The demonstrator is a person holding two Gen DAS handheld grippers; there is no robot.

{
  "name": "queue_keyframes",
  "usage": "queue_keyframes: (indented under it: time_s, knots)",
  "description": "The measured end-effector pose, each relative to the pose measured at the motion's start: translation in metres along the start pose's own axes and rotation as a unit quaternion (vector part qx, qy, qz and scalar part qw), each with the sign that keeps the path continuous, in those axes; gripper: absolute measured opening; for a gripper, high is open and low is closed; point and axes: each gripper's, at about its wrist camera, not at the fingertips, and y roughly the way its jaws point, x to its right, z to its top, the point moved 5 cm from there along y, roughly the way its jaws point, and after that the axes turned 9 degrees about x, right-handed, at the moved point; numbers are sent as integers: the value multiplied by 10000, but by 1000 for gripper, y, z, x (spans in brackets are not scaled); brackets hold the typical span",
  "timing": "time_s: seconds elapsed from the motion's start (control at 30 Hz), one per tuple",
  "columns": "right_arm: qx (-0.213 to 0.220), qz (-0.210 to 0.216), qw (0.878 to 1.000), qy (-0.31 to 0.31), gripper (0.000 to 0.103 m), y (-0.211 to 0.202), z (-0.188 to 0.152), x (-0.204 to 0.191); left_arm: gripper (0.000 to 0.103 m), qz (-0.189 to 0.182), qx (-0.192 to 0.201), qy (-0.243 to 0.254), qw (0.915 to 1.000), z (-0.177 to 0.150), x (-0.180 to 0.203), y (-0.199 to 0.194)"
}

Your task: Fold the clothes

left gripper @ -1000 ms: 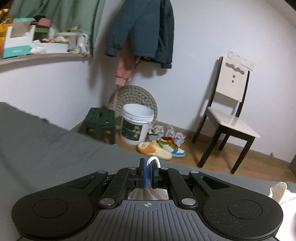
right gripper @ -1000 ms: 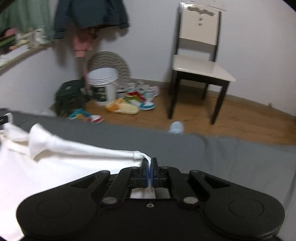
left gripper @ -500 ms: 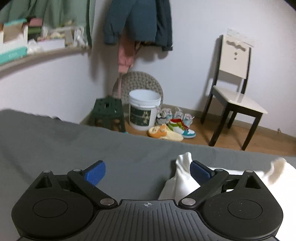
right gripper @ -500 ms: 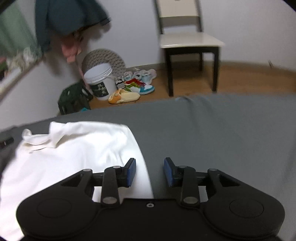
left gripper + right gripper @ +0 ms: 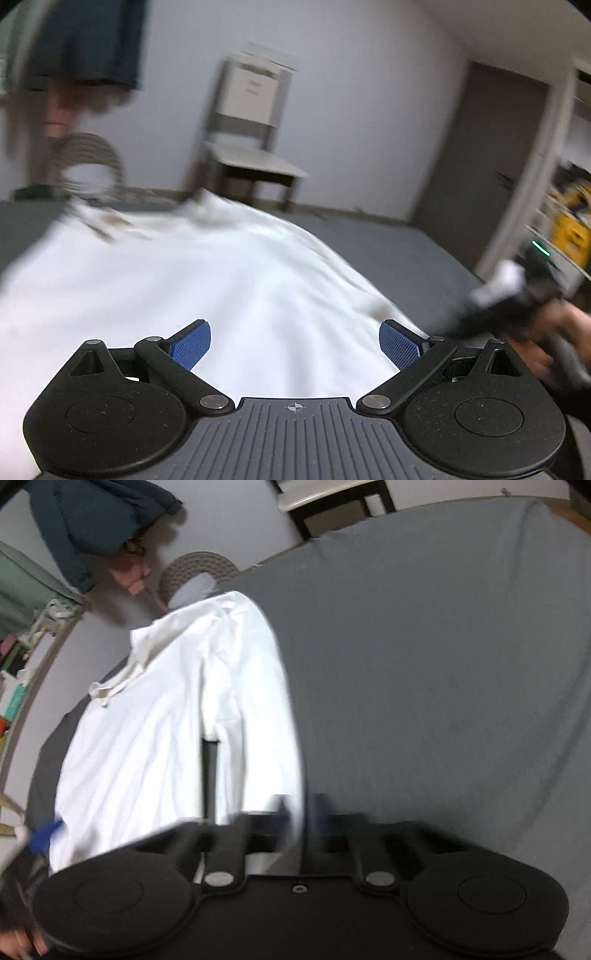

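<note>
Grey bedding carries your white shirt, one sleeve folded in, more folds left. Your left gripper gapes wide, empty; your right gripper looks nearly closed around the shirt's edge, though blur hides it.

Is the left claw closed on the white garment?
No, the left claw is wide open above the white garment.

Dim, even indoor light with soft shadows. Left wrist view: heavy motion blur smears the chair and wall; the white garment is nearly overexposed. Right wrist view: the right tongs are blurred; fisheye distortion bends the bed edges.
</note>
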Motion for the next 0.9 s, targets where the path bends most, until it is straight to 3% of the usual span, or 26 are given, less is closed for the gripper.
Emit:
queue_keyframes:
  time_s: [0.07, 0.13, 0.2, 0.27, 0.37, 0.47, 0.53, 0.63, 0.67, 0.73, 0.83, 0.9]
  knots:
    - [126, -106, 9999, -18, 3, -6, 7, 1, 98, -105, -189, -45, 9998, -21, 23, -5]
    - [496, -520, 9970, -272, 3, -19, 20, 8, 98, -156, -323, -4, 9994, -33, 36, -11]
    - [1058, -1184, 9847, -719, 3, -35, 39, 21, 98, -171, -396, 77, 9990, -38, 43, -17]
    - [1369, -1581, 9744, -823, 3, -45, 58, 36, 98, -162, -435, 114, 9989, -41, 46, -24]
    - [1513, -1754, 9713, -537, 3, -47, 77, 61, 98, -28, -455, 27, 9990, -36, 38, -32]
    - [1469, -1636, 9748, -370, 4, -31, 78, 70, 98, 230, -444, -97, 9987, -29, 22, -42]
    - [1376, -1668, 9751, -500, 9, -22, 75, 66, 98, 467, -441, -257, 9976, -19, 1, -54]
    - [1554, -1894, 9669, -716, 37, -27, 74, 48, 98, 1100, -468, -333, 9923, -2, -40, -80]
    - [1685, -1855, 9643, -857, 42, -32, 72, 33, 98, 1432, -515, -267, 9880, 3, -56, -88]
    - [1886, -1682, 9601, -1201, 42, -40, 66, -1, 98, 2129, -649, -55, 9749, 9, -90, -109]
    - [1781, -831, 9585, -2065, 42, -44, 36, -78, 98, 2637, -678, -141, 9621, 5, -134, -147]
    - [1459, -53, 9532, -2648, 42, -43, -3, -139, 98, 2830, -411, -747, 9553, -1, -160, -174]
